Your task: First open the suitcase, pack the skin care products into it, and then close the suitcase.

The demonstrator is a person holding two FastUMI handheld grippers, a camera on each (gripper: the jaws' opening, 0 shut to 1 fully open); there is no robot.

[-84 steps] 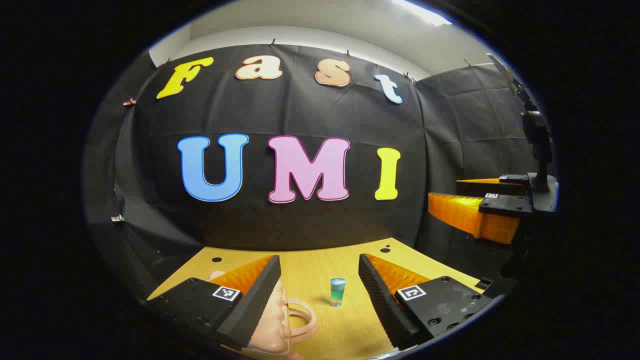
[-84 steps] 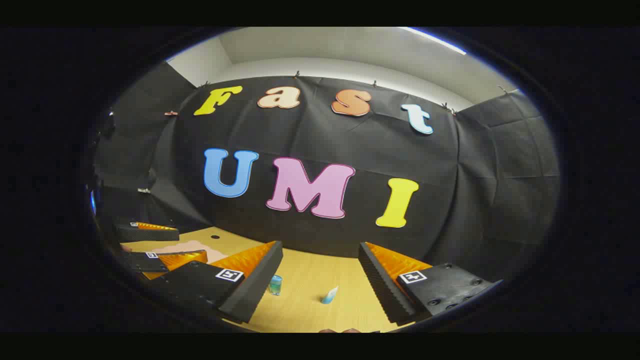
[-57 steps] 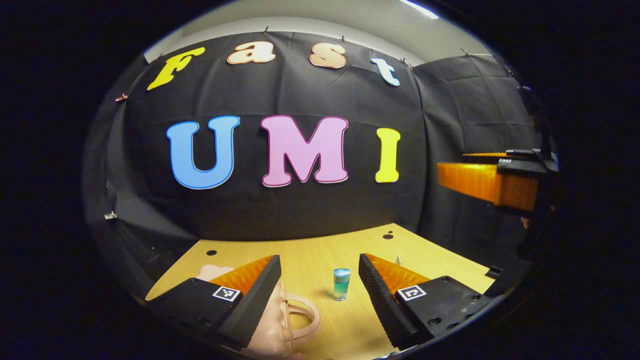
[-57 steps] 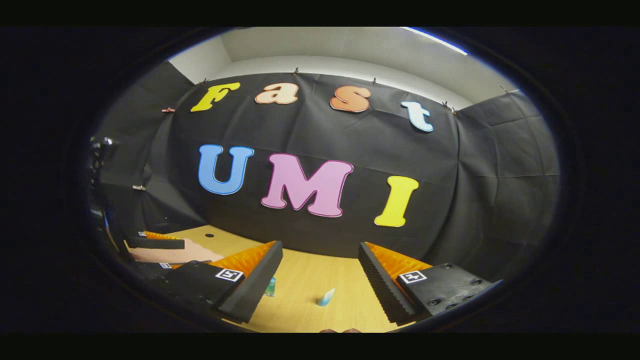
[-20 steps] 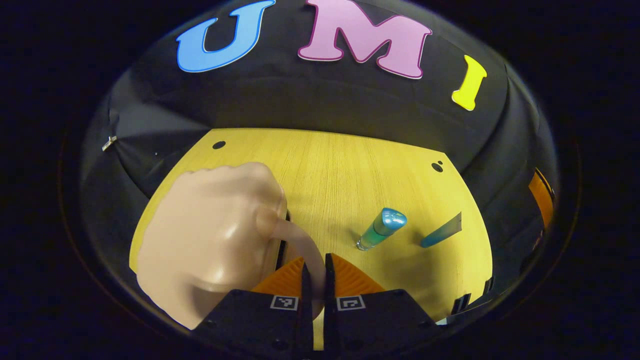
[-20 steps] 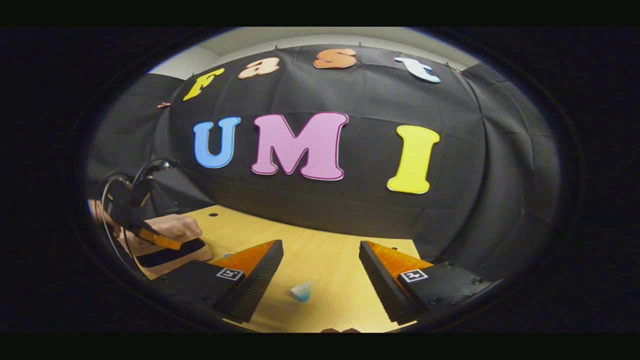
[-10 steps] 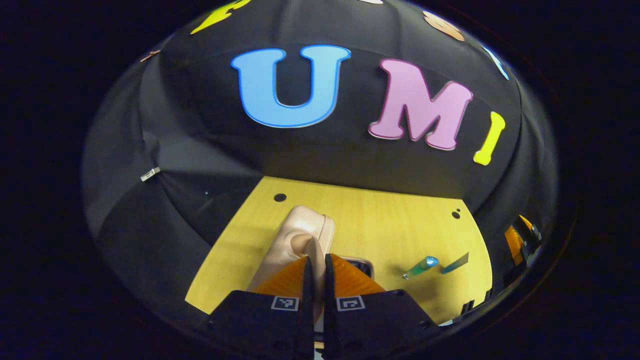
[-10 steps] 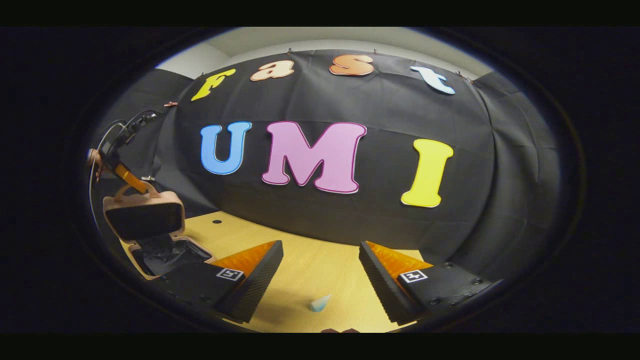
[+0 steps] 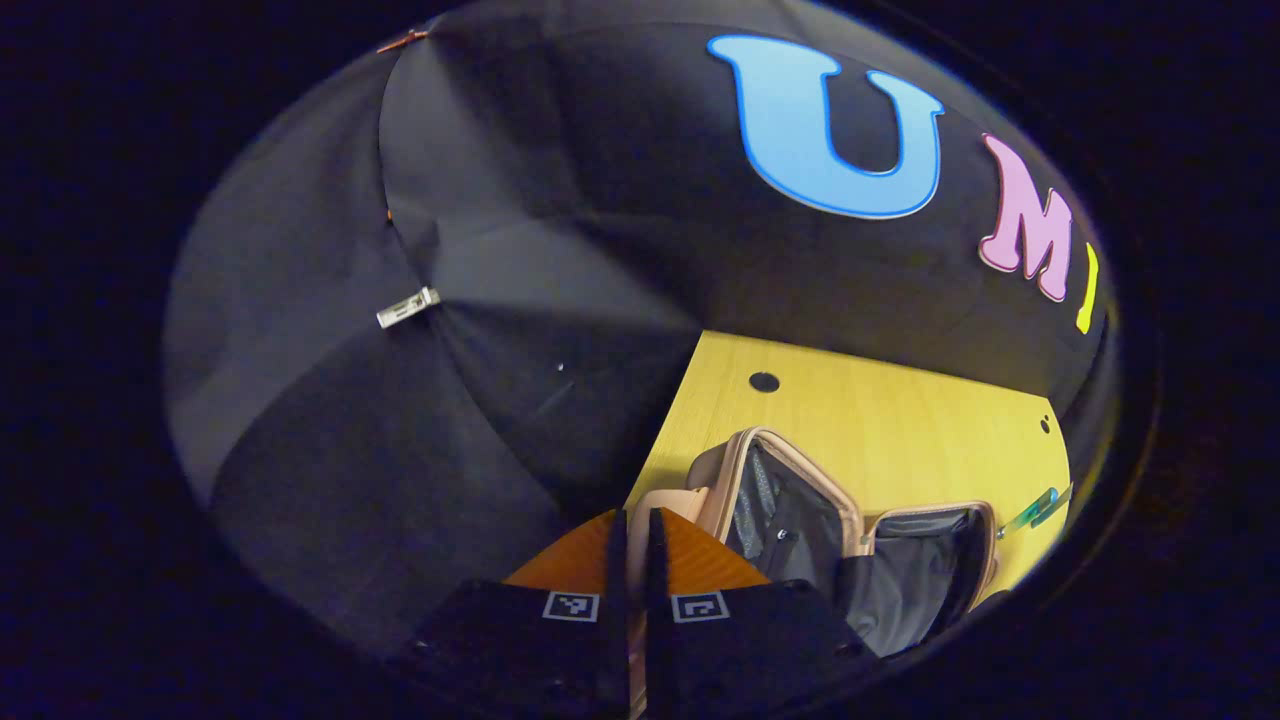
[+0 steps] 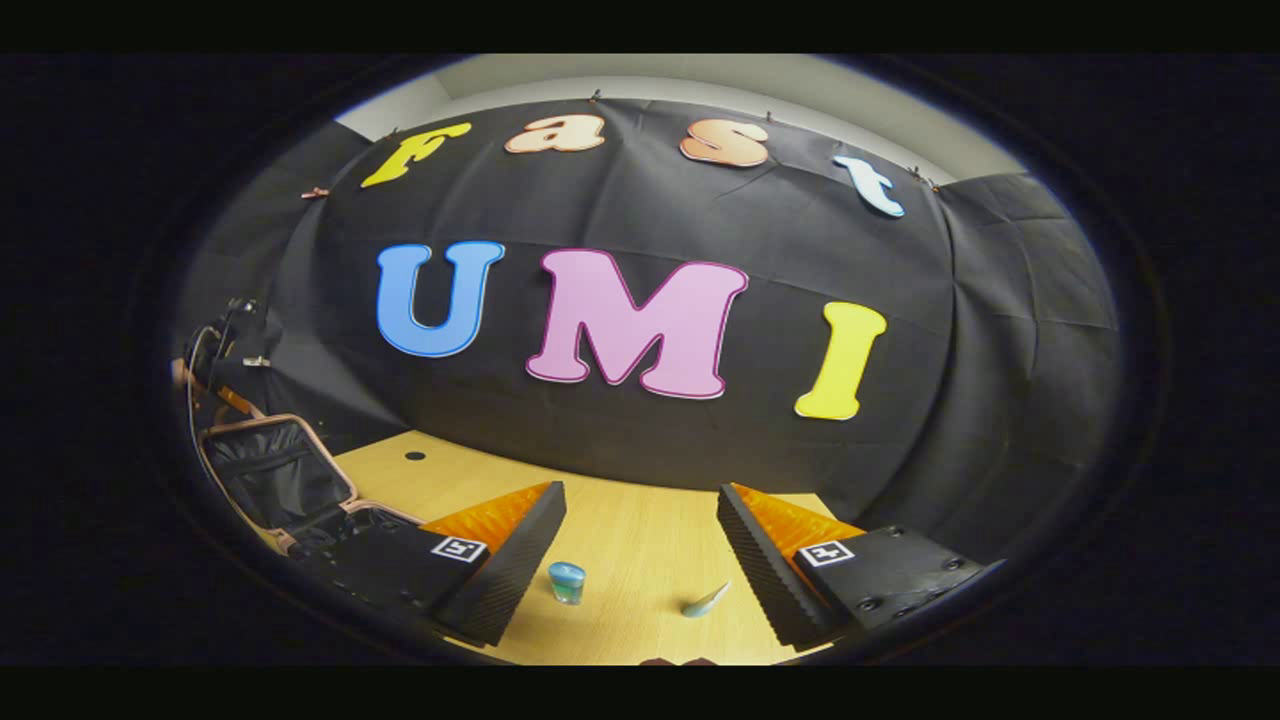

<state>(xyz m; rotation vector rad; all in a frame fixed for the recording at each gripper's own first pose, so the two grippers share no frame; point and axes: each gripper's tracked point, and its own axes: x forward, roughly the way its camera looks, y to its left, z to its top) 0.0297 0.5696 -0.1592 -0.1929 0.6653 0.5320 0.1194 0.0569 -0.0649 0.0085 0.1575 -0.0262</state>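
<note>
The suitcase (image 9: 800, 505) lies open on the wooden table (image 9: 900, 420), its lid raised and the dark lining shown. The suitcase handle (image 9: 665, 505) is clamped between the nearly closed fingers of the left gripper (image 9: 632, 530). In the right gripper view, the lid (image 10: 275, 470) is seen standing up at the table's left end. The right gripper (image 10: 640, 545) is held wide open and grips nothing. To the right of the suitcase, a small blue-green bottle (image 10: 566, 582) is seen upright, and further right a pale tube (image 10: 706, 600) lies flat.

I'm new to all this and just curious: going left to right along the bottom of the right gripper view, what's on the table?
Open suitcase → blue-green bottle → small pale blue tube.
</note>
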